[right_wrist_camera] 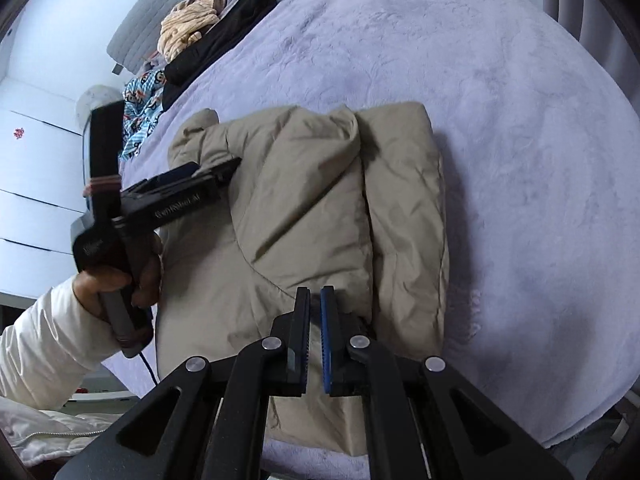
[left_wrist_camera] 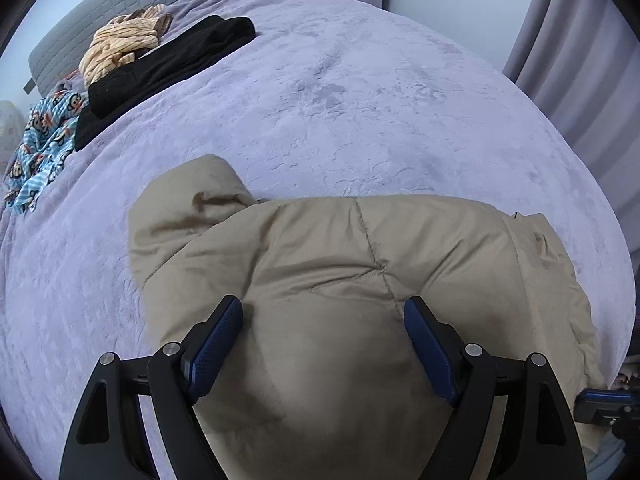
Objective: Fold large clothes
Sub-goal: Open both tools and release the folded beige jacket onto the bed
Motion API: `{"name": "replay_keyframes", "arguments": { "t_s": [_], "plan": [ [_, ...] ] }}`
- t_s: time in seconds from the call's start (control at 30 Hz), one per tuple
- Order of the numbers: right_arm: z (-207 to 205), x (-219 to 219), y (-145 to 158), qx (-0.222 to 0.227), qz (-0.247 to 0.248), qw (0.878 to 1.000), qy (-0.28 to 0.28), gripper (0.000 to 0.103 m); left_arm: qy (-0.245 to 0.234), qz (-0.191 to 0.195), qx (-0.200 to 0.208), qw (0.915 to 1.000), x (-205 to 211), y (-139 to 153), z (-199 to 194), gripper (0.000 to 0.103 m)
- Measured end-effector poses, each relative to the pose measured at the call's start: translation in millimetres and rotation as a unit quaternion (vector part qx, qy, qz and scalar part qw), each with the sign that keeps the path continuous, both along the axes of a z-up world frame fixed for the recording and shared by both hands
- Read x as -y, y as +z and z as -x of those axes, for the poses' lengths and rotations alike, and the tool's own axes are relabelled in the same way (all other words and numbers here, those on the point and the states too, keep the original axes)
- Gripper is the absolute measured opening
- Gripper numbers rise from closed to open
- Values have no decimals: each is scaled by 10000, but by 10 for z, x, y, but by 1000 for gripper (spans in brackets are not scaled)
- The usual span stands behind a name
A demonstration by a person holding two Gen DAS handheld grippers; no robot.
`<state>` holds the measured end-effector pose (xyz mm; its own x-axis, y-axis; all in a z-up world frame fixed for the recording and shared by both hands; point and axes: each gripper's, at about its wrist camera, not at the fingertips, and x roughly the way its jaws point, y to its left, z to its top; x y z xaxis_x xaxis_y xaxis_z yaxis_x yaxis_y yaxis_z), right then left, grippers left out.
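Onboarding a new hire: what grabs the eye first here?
A puffy beige padded jacket, partly folded, lies mid-bed on the lilac plush blanket. The left gripper hangs open above it; the right gripper is shut near its edge. Black folded clothes sit by the headboard.

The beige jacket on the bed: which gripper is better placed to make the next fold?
Probably the left. The left gripper hangs open over the jacket, so it can close on the cloth. The right gripper is shut at the near edge, seemingly holding nothing.
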<state>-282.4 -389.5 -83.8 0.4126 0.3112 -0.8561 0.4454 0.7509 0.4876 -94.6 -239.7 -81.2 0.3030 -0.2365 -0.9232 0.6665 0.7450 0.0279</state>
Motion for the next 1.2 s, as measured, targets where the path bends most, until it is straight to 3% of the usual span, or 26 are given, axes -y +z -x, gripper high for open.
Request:
{"name": "replay_keyframes", "arguments": {
  "t_s": [0.23,0.4,0.47,0.6,0.83,1.03,1.2],
  "plan": [
    [4,-48,-256,-301,-252,9992,94,5,514,209,-319,9980,-640,357,342,84],
    [49,-117,-343,-476,-230,9985,136,6,797,142,-869,9929,-1110,113,757,85],
    [98,-123,-362,-510,-243,9984,80,6,983,150,-965,9904,-1241,31,841,95],
    [151,-189,-413,-674,-129,9976,93,6,1174,317,-1207,9852,-1364,-9,859,96],
    [107,-320,-146,-685,229,9974,-29,7,1059,334,-1122,9875,-1503,123,909,96],
    [178,-444,134,-394,410,9977,-364,7,1022,310,-1125,9879,-1674,177,922,96],
    [233,-651,197,-323,422,9970,-566,8,1022,371,-1100,9880,-1840,213,929,96]
  ]
}}
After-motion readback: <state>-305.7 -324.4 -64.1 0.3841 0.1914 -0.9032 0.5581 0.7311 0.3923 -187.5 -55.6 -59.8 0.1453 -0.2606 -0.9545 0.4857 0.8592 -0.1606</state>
